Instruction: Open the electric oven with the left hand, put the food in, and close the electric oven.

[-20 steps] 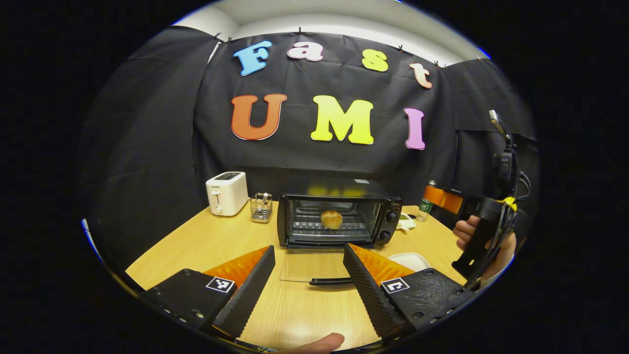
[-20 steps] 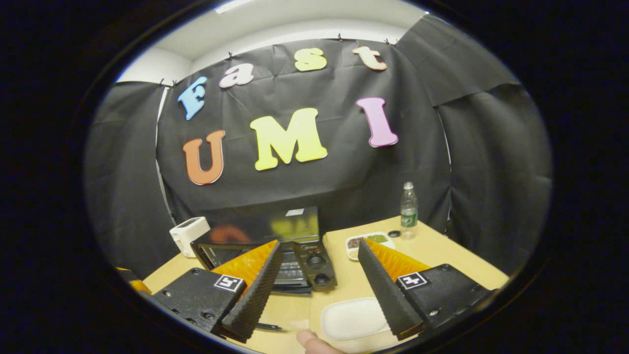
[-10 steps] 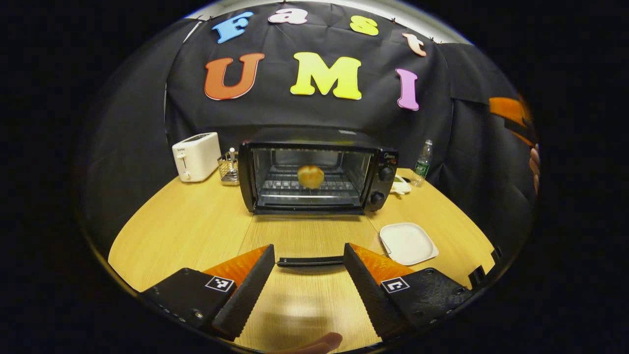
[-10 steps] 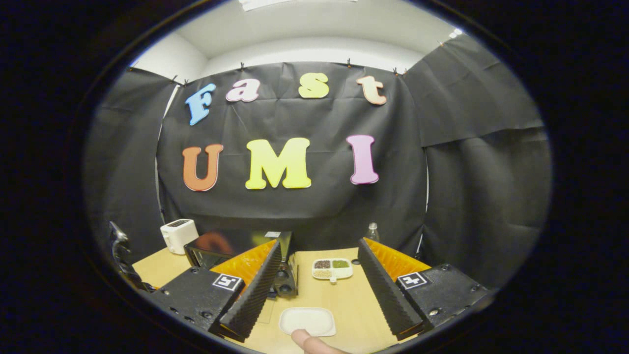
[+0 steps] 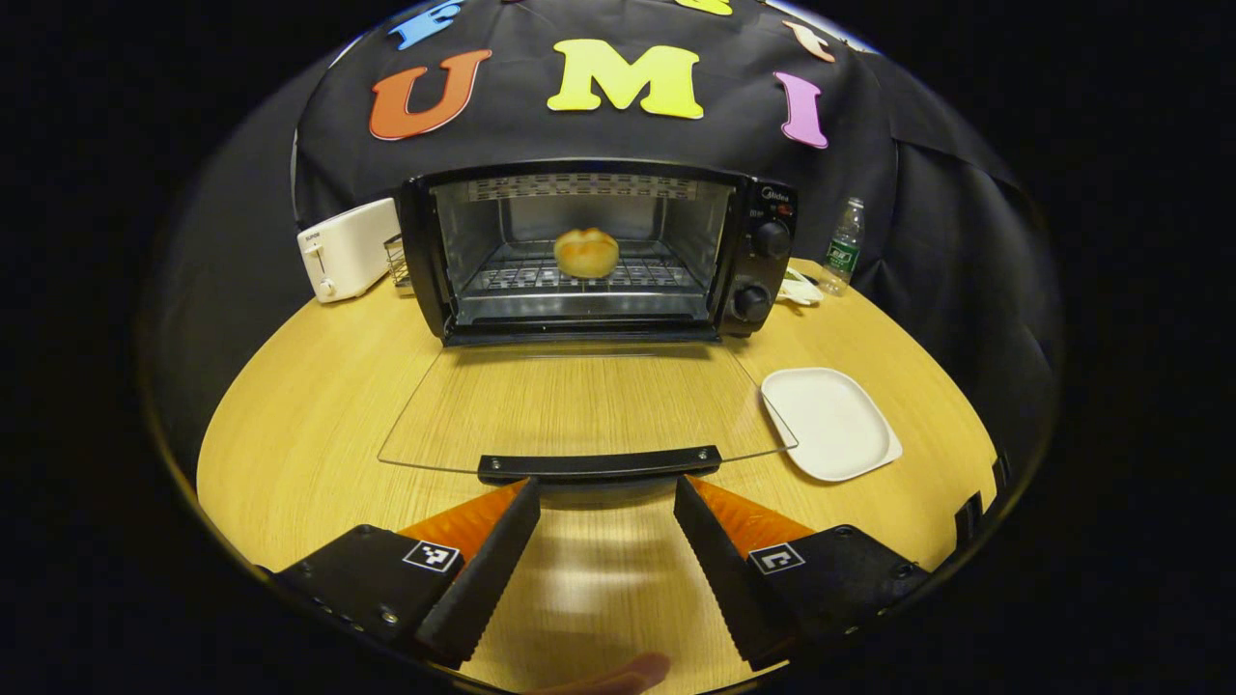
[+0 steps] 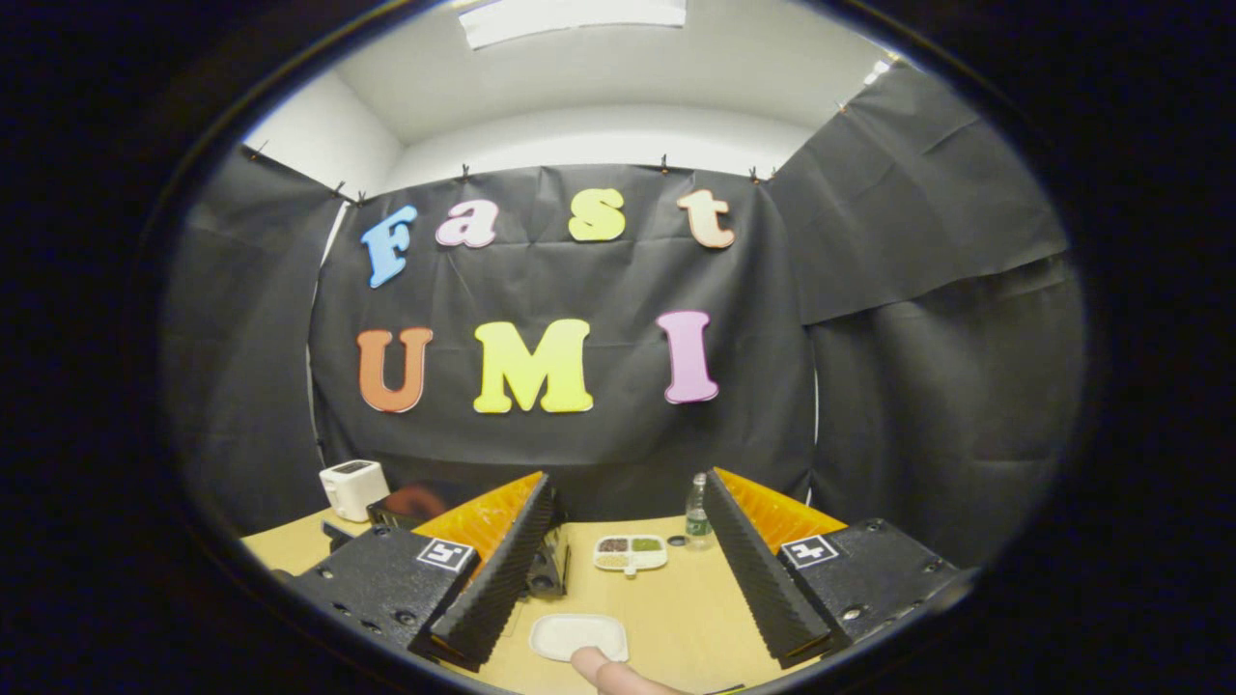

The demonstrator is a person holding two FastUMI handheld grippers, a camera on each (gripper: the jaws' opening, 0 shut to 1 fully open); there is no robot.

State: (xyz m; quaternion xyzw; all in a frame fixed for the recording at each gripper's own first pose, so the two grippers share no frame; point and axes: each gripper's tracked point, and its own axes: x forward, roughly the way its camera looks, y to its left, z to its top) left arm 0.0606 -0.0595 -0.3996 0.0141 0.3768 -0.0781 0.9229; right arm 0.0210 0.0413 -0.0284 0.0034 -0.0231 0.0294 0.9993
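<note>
Across the round light wooden desk (image 5: 319, 386), the black electric oven (image 5: 599, 251) stands toward the back with its glass door (image 5: 579, 405) folded down flat, the door's black handle bar (image 5: 599, 465) at the near edge. Left of the oven stands a white two-slot toaster (image 5: 343, 249), with a wire rack just showing between them. On the desk to the right of the lowered door lies an empty white square plate (image 5: 830, 423), and behind the oven's right side stands a clear plastic bottle with a green label (image 5: 844, 247). On the wire shelf inside the oven sits the food, a round golden bread roll (image 5: 586, 252), about mid-width. The left gripper (image 5: 606, 502) hovers just in front of the door handle, its fingers spread wide either side of the bar and holding nothing. In the right gripper view, the right gripper (image 6: 628, 526) is raised and level, fingers also wide apart and empty; beyond them lie a small divided tray of foods (image 6: 630, 553) and the white plate (image 6: 577, 637).
</note>
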